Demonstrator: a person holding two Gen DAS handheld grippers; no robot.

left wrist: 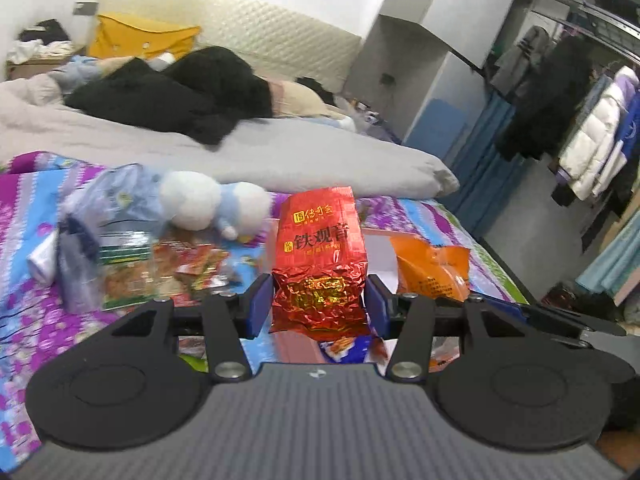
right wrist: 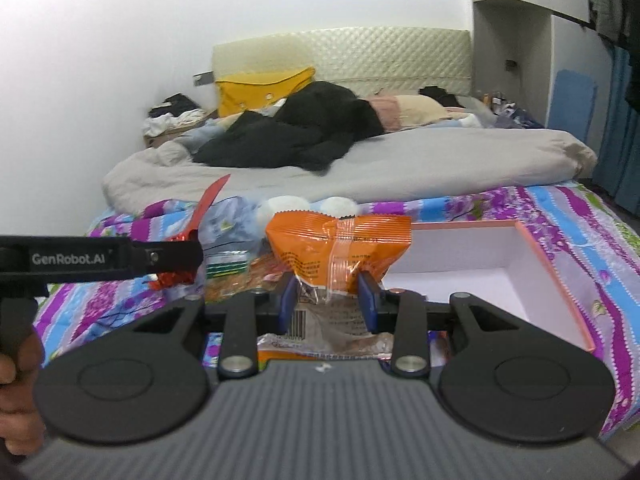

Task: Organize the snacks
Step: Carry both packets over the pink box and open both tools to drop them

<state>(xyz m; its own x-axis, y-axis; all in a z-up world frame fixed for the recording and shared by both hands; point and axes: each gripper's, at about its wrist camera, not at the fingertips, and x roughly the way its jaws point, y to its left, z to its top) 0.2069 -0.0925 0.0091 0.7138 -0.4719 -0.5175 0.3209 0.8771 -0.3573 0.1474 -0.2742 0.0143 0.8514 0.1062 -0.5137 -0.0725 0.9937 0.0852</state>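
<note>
Left gripper: jaws are closing on the crumpled lower end of a red foil tea packet, which is standing upright above the bed.
Right gripper: jaws are gripping an orange snack bag near its middle, just beside the white box.
Destination: the white box, pink-rimmed, is lying open on the patterned bedsheet; it is probably the bin for the snacks.
Handling, tea packet: it is likely light; the foil is creasing under the grip and may slip, so a hold on the firmer body would be surer.
Handling, snack bag: soft, light and crushable; the sealed edge is probably the safer hold.
Snack pile: motion blur is smearing it beside a plush toy; single packets are hard to tell apart.
Hidden: the gripper bodies are covering both packets' lower ends.
</note>
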